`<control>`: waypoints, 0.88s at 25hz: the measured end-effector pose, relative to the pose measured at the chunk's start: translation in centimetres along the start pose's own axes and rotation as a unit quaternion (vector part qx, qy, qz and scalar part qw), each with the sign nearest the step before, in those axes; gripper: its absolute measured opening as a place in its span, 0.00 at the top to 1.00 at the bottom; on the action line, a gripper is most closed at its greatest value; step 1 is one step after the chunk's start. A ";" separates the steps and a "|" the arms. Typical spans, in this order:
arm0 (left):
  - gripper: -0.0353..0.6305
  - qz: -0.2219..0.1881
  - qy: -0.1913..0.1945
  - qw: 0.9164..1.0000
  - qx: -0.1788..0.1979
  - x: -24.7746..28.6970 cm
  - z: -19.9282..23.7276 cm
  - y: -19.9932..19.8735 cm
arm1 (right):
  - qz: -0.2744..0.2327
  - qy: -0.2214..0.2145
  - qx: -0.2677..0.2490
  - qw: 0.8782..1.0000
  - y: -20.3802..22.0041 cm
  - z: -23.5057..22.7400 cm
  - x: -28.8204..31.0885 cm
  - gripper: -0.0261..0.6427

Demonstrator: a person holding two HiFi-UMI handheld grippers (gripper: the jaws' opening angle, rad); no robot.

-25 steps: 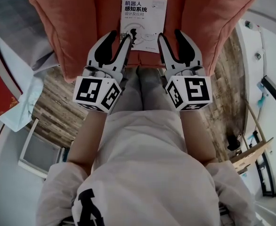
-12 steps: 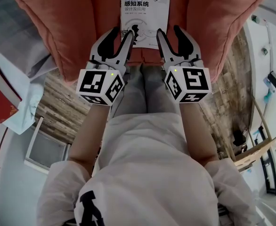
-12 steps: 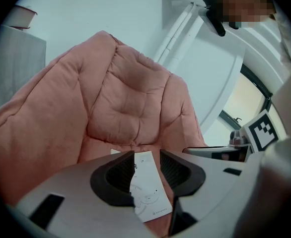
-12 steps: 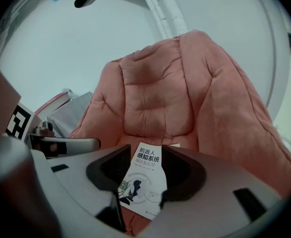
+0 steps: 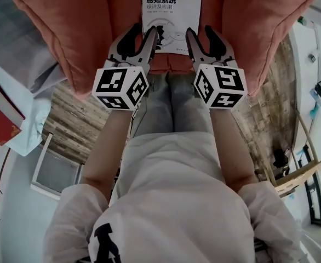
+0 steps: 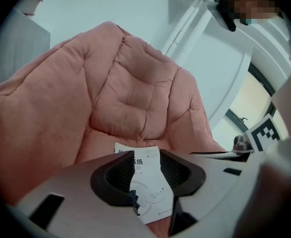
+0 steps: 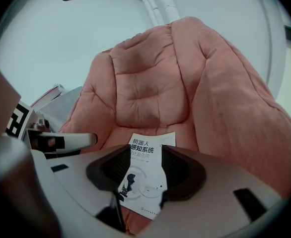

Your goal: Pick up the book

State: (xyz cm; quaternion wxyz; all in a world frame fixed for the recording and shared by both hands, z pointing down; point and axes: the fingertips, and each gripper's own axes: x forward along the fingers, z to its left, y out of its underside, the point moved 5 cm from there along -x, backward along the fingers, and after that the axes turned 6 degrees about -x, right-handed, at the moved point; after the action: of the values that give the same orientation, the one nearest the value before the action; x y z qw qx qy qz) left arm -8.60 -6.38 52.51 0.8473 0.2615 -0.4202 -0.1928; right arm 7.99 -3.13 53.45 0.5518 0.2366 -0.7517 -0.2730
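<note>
From the head view, the book (image 5: 171, 15) is lying flat on the pink armchair (image 5: 78, 37) seat, its near edge sitting between the left gripper (image 5: 143, 33) and the right gripper (image 5: 200, 33). In the left gripper view, the jaws are standing apart, gripping nothing, with the book lying just beyond them. The right gripper view is showing the same.

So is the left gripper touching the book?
Cannot tell. The left gripper has open jaws with the book seen between them in its own view, but no contact or gap is plain.
</note>
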 end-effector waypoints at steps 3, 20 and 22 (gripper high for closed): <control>0.73 0.011 0.002 1.000 0.001 0.5 0.2 0.4 | 0.008 0.004 0.006 1.000 0.2 -0.3 0.5 0.67; 0.73 0.079 -0.032 0.996 -0.015 3.4 2.8 4.2 | 0.073 0.014 0.019 0.997 3.2 -1.4 4.1 0.66; 0.73 0.084 -0.041 0.995 -0.023 3.9 3.3 4.6 | 0.084 0.015 0.028 0.996 3.9 -1.6 4.5 0.65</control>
State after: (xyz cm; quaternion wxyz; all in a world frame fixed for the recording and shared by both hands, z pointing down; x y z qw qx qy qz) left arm -8.61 -5.83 59.34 0.8485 0.1971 -0.4704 -0.1409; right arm 8.06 -3.42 59.60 0.5772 0.1920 -0.7678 -0.2012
